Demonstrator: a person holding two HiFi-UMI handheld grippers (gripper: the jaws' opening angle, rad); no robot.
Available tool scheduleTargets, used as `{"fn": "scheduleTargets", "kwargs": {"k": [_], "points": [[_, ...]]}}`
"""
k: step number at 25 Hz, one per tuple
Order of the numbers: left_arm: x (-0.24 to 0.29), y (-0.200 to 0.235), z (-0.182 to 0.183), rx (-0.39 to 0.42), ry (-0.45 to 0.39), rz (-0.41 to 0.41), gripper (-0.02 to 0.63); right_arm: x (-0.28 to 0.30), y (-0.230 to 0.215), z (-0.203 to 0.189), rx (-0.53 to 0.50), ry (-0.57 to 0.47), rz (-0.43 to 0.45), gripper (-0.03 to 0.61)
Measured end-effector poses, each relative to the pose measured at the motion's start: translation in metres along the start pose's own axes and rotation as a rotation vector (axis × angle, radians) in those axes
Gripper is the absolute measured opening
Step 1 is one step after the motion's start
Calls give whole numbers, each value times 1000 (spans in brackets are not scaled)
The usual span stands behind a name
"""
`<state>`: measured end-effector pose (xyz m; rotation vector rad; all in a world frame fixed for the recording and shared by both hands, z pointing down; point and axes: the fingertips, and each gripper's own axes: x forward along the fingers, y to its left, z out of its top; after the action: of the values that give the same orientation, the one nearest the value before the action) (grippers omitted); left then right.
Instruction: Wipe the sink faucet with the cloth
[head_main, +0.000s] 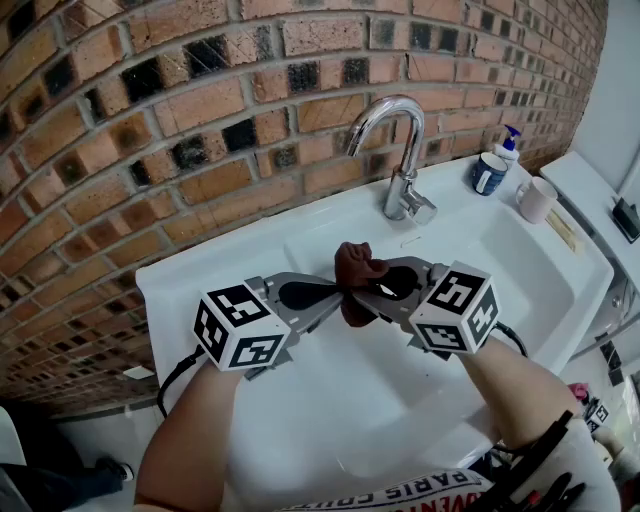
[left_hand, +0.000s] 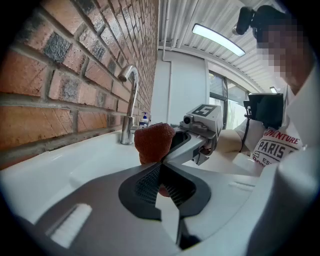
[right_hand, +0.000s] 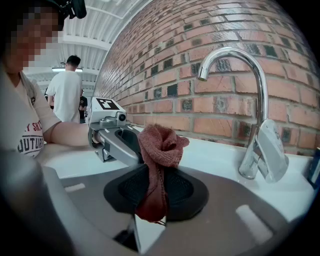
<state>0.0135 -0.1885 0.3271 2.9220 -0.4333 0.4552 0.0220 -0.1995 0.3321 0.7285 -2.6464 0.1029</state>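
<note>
A rust-brown cloth is bunched between my two grippers, held above the white sink. My left gripper comes in from the left and its jaws are shut, with a bit of the cloth pinched at the tips. My right gripper meets it from the right, shut on the cloth, which hangs down between its pads. The chrome gooseneck faucet stands behind the grippers against the brick wall, apart from the cloth. It also shows as the faucet and faucet in the gripper views.
A blue mug, a white mug and a pump bottle stand on the sink's right ledge. The brick wall runs close behind the faucet. A person stands far off in the room.
</note>
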Motion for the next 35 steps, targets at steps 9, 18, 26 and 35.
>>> {"fn": "scheduleTargets", "kwargs": {"k": [9, 18, 26, 35], "points": [[0, -1, -1, -5, -2, 1, 0, -6, -4, 10, -10, -26, -35, 86], [0, -1, -1, -7, 1, 2, 0, -21, -12, 54, -82, -126, -144, 86], [0, -1, -1, -6, -1, 2, 0, -35, -26, 124, -186, -208, -195, 87], [0, -1, -1, -6, -1, 1, 0, -40, -49, 176, -214, -260, -259, 87]]}}
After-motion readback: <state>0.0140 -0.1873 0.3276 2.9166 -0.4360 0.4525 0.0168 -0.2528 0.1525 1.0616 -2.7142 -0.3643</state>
